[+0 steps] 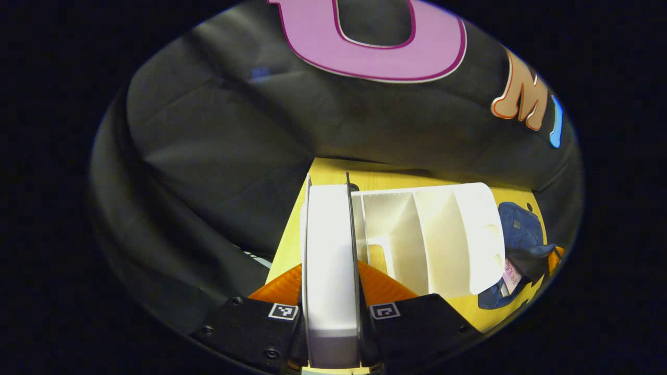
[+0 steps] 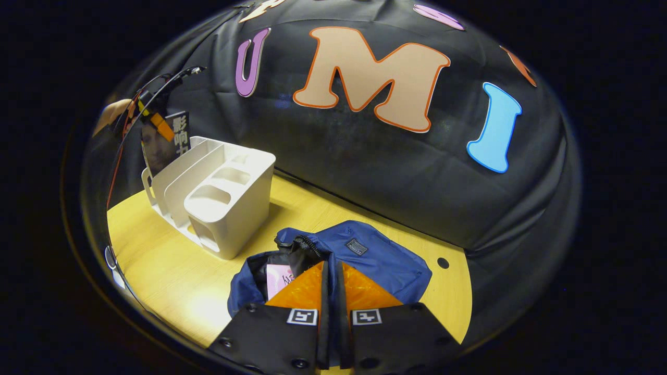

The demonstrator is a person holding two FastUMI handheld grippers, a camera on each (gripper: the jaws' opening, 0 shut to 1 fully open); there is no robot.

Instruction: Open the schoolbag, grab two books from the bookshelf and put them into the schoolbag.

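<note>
A book [image 1: 331,260] is held upright in the clenched left tongs [image 1: 332,312], the open schoolbag [image 1: 521,245] lying far right beside the closed right tongs [image 2: 331,307].

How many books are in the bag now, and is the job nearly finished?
The blue schoolbag lies open with one pink book already inside. The left gripper is clamped on the second book, up beside the white bookshelf. The right gripper waits shut over the bag. Left to do: drop that second book in.
</note>
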